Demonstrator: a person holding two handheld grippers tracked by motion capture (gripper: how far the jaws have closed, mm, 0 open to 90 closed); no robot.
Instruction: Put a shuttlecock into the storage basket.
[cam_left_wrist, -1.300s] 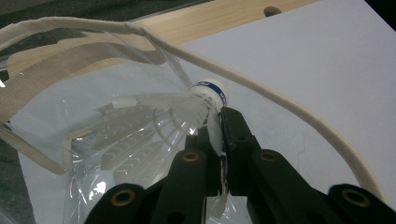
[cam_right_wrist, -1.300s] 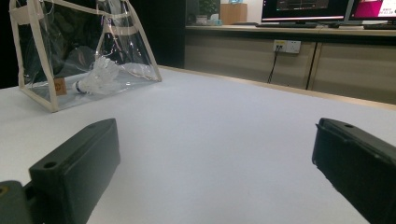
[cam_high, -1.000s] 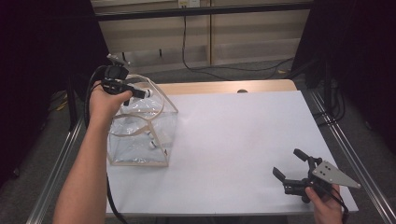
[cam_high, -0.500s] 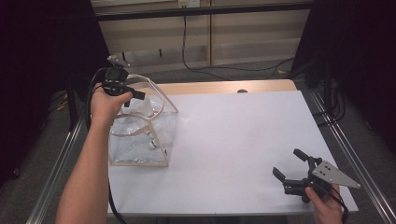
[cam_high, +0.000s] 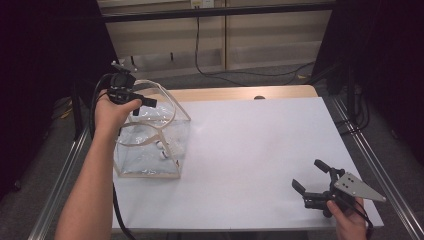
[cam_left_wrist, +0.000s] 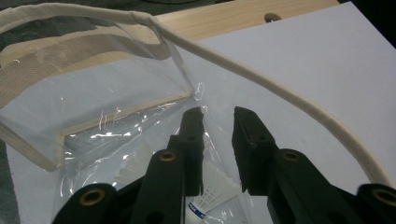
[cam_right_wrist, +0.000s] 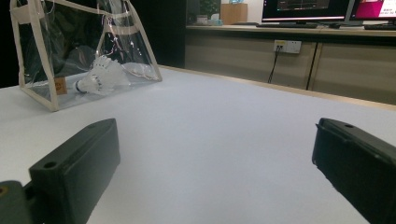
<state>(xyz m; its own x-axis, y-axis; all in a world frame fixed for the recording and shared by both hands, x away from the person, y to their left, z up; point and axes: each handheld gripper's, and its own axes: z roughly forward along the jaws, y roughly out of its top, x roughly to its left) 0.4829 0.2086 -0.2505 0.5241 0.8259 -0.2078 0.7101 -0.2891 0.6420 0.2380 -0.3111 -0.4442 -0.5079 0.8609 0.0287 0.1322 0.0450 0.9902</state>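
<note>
Two claws are mine here, one in each hand. My left claw (cam_high: 145, 102) hangs above the mouth of the clear bag (cam_high: 150, 145), which stands on the white counter (cam_high: 250, 145) at about nine o'clock in the high view, near the counter's left edge. In the left claw's own view its jaws have just been opening; they now stand a little apart with a narrow gap between the tips, pointing down into the bag. Nothing is pinched between them: the bag's clear film and its cream rim (cam_left_wrist: 261, 79) lie beyond and around the tips, and the rim sweeps from eleven o'clock down to four o'clock in that view. Below the jaws, at six o'clock, the white feathers of a shuttlecock (cam_left_wrist: 215, 196) show inside the bag.

My left hand (cam_high: 112, 112) wraps the claw's body, and the forearm runs up from seven o'clock in the high view.

The bag has cream edging and a webbing handle (cam_left_wrist: 28, 74) folded over at its top. In the right claw's view it sits far off at eleven o'clock, upright, with a shuttlecock (cam_right_wrist: 100, 74) lying on its floor, cork end toward the bag's near wall.

My right claw (cam_high: 312, 180) rests low over the counter at about five o'clock in the high view, well apart from the bag. Its jaws stand wide apart and hold nothing, with bare counter between them. The grey three-cornered plate (cam_high: 357, 187) sits on top of it, above my right hand (cam_high: 350, 222).
</note>
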